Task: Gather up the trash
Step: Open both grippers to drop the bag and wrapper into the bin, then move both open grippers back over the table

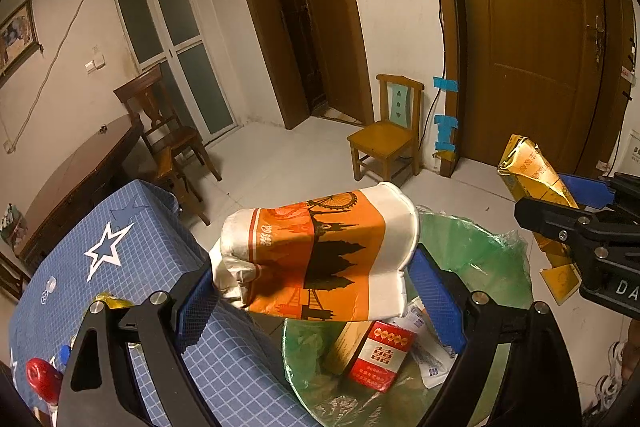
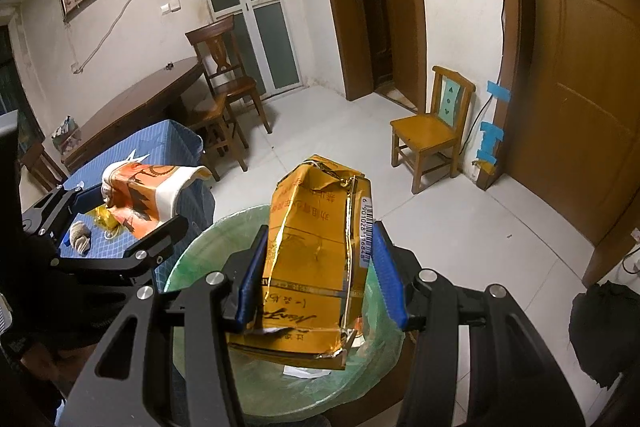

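Note:
My left gripper is shut on a crushed orange-and-white paper cup, which lies sideways between the blue pads. It hangs over the near rim of a bin lined with a green bag. Inside the bin lie a red cigarette pack and papers. My right gripper is shut on a crumpled yellow carton, held upright above the same bin. Each gripper shows in the other's view: the right gripper with the carton, the left gripper with the cup.
A table with a blue starred cloth stands left of the bin and bears a yellow wrapper, a red item and a shell-like lump. A small yellow chair, dark wooden chairs, a brown table and a dark bag stand around the tiled floor.

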Demonstrator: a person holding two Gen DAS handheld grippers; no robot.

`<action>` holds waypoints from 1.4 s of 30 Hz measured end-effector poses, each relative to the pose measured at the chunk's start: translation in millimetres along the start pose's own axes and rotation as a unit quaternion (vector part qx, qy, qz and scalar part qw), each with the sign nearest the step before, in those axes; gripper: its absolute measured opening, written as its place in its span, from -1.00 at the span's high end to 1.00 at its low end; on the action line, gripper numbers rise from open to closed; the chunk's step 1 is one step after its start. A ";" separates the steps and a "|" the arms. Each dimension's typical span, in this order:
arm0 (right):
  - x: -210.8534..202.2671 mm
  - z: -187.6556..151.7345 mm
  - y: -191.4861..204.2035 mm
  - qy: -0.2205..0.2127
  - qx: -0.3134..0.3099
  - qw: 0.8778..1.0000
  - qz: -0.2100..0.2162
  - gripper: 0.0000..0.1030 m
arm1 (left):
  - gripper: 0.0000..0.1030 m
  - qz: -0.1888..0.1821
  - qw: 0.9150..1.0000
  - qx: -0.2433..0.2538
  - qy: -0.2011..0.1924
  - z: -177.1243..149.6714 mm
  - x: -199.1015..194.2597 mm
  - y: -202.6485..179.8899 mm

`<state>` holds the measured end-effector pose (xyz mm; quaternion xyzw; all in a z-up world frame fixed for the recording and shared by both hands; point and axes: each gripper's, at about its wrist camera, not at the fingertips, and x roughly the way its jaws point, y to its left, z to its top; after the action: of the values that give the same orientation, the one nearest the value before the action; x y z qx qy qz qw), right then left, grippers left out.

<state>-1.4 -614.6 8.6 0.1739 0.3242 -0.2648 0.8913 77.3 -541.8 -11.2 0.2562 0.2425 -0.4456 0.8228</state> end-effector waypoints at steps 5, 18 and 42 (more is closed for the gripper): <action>11.0 -0.1 -0.9 0.016 -0.007 1.000 0.013 0.00 | -0.74 -0.011 1.000 -0.004 0.011 -0.8 8.1 7.1; 17.1 -3.4 -7.1 0.023 0.018 0.999 0.026 -0.22 | -0.76 -0.034 0.998 -0.028 0.044 -13.3 23.8 31.8; -26.8 -32.1 51.4 -0.121 0.004 0.992 0.026 -0.22 | -0.76 0.042 0.994 -0.097 -0.008 -76.1 -50.0 103.7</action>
<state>-4.3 -548.4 10.3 0.1529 0.2085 -0.2618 0.9298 129.0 -413.9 -15.7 0.1818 0.2667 -0.3875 0.8635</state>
